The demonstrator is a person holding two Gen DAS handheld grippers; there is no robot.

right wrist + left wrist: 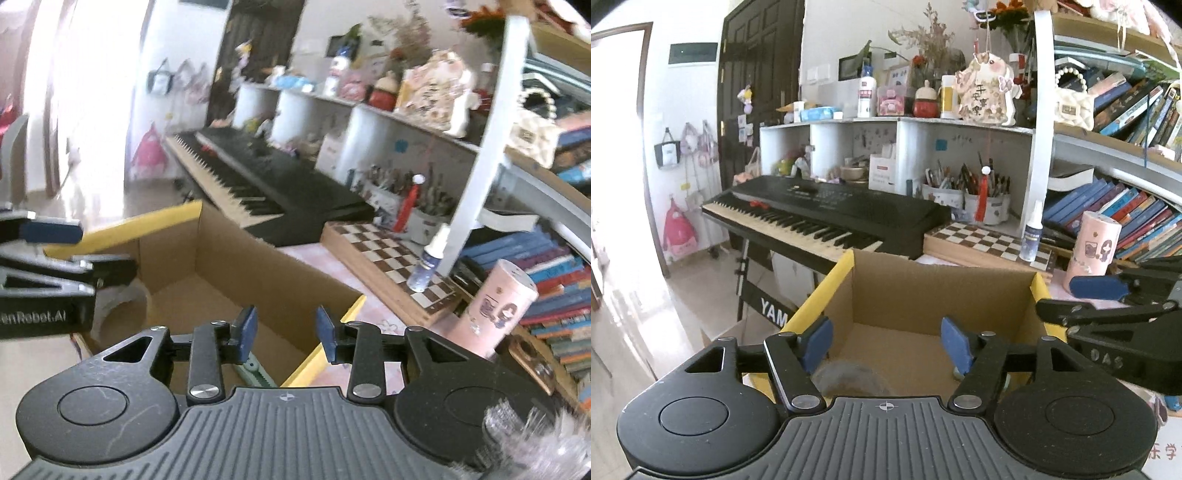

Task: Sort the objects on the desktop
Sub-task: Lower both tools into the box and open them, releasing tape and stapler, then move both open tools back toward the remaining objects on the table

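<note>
An open cardboard box [923, 291] with yellow flap edges lies under both grippers. My left gripper [886, 345] hovers above it, open, with nothing between its blue pads. Below it on the box floor sit a grey roll [846, 380] and a small object [956, 373] by the right pad. My right gripper [286, 330] is open and empty over the box's near right edge [321, 350]. A green-and-white item [255, 369] lies in the box beneath it. Each gripper shows in the other's view: the right one [1056, 297] and the left one [85, 251].
A pink cylinder [495, 306] stands right of the box, near a small spray bottle [428, 262] on a chessboard [388, 258]. A black keyboard [827, 214] lies behind the box. Shelves with books [1126, 218] and pen cups [964, 188] fill the back and right.
</note>
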